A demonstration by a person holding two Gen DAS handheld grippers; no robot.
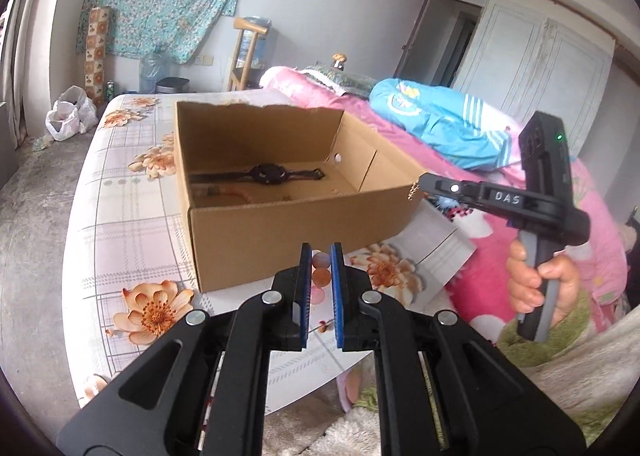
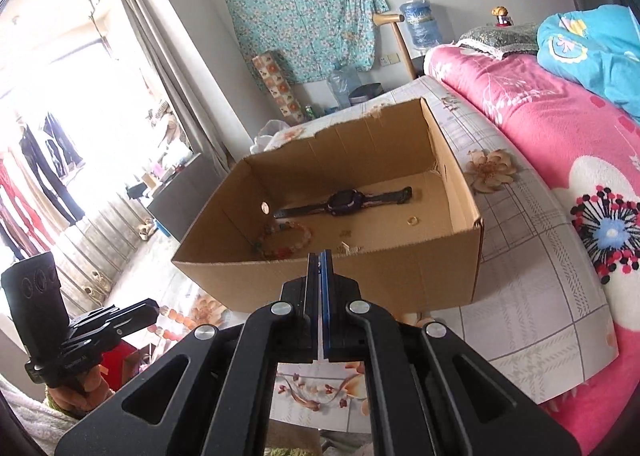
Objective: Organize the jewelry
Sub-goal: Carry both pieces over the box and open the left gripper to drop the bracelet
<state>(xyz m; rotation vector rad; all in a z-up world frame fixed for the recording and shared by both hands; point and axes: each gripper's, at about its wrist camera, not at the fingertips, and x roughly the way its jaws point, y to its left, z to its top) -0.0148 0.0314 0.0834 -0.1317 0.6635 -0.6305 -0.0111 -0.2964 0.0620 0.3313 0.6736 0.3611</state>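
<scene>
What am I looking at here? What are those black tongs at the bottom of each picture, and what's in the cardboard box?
There is no robot here. A person holds a two-finger gripper in each hand, and each gripper carries a wide-angle camera that looks along its fingers. One picture comes from the left gripper and the other from the right gripper. In the left view you can also see the person's right hand on its handle.

An open cardboard box sits on a flowered bed sheet. Inside it lie a dark watch, a bead bracelet and a small ring.

The left gripper is shut on a string of orange beads. The right gripper is shut; something small and gold seems to hang at its tip, but it is too small to identify.
</scene>
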